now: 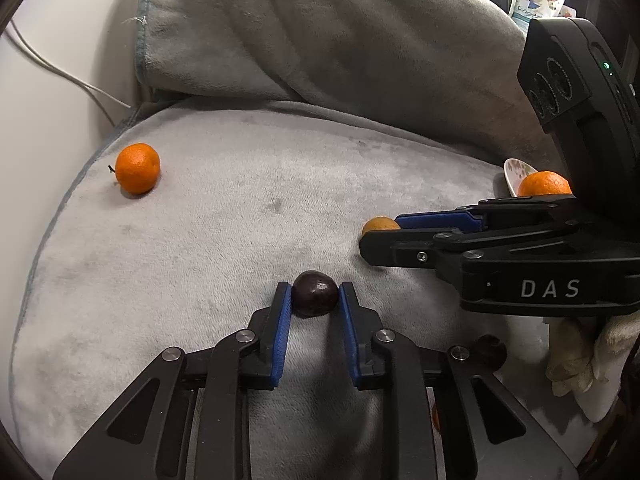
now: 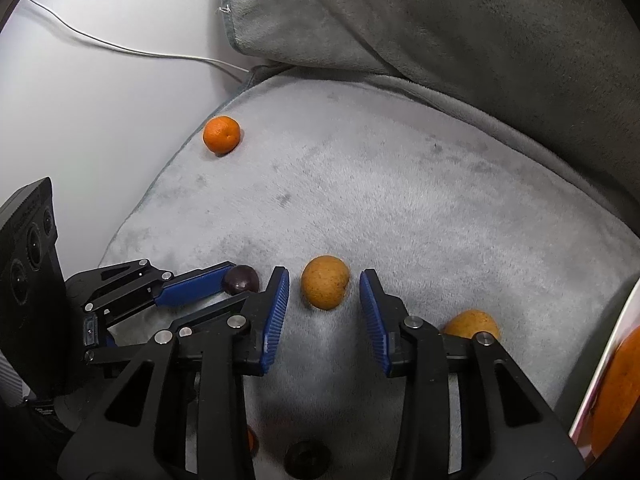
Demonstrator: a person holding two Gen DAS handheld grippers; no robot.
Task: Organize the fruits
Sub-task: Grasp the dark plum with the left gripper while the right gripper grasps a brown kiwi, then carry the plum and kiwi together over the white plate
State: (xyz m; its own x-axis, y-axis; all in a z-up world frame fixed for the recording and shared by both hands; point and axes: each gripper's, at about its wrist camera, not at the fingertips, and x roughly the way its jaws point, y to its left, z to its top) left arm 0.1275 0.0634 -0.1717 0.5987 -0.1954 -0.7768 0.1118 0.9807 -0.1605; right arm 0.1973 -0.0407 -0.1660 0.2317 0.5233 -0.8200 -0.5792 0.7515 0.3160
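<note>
Plum (image 1: 315, 294) clamped in left tongs (image 1: 315, 300), brown fruit (image 2: 325, 282) long axis tilted, between spread right tongs (image 2: 324, 286).

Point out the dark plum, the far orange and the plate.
Plum (image 1: 314, 294): left wrist view, its top, between the blue pads.
Orange (image 2: 221, 135): right wrist view, its middle.
Plate (image 1: 516, 172): left wrist view, its bare rim.

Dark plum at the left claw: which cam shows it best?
Left wrist: the dark plum sits centred and unobstructed between the left claw pads. Right wrist shows the plum small, partly hidden behind claw fingers.
</note>
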